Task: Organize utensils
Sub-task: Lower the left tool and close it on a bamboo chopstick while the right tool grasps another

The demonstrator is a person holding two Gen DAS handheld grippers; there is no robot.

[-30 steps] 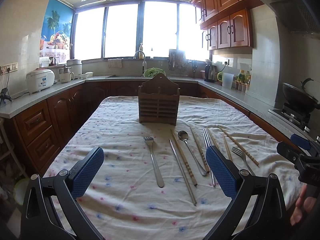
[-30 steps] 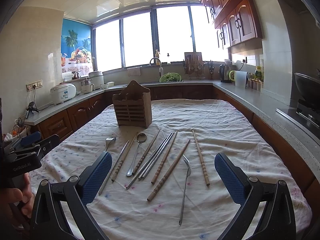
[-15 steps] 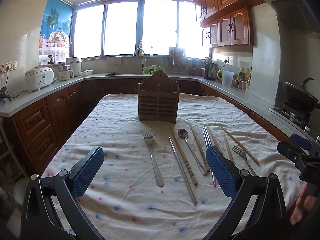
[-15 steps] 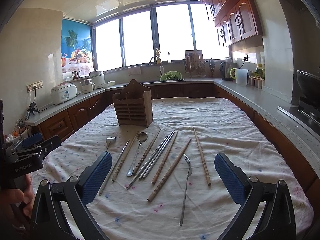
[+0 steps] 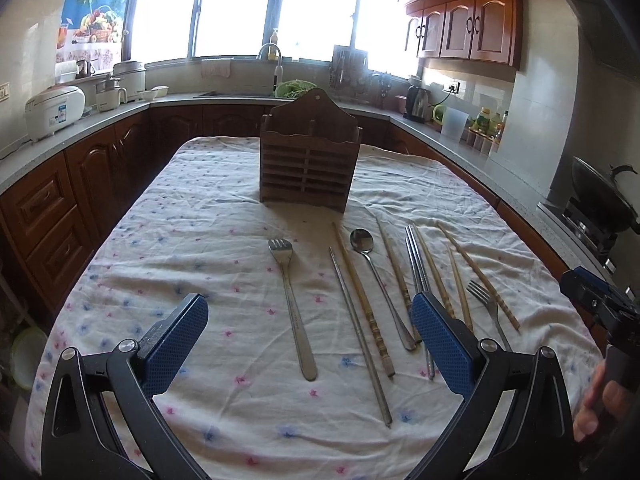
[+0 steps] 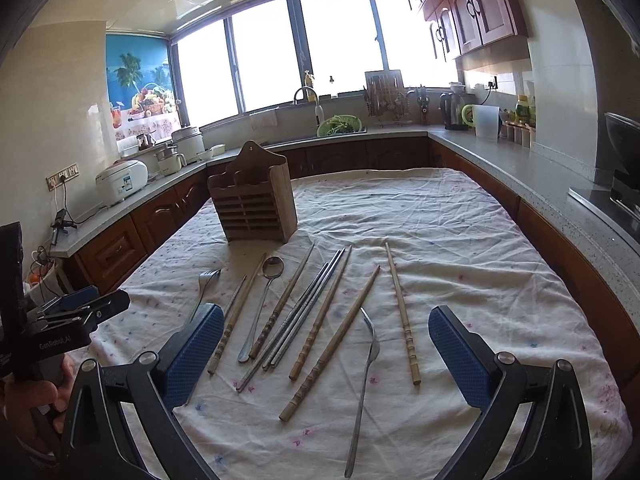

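Both cameras dipped and closed in since a second ago; utensils unmoved. Left gripper (image 5: 310,330) jaws spread, empty; fork (image 5: 291,304) dead ahead at 12 o'clock, handle toward it, nearer than right gripper (image 6: 326,344), also spread, empty. Wooden holder (image 5: 309,160) beyond at 12. Floral cloth (image 5: 192,240) on table, kitchen counters around.

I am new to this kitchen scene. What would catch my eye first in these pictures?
First, the row of utensils lying side by side on the flowered cloth: chopsticks, forks and a spoon. Behind them stands an empty wooden holder, upright. Both the left gripper and the right gripper hang open above the cloth, holding nothing.
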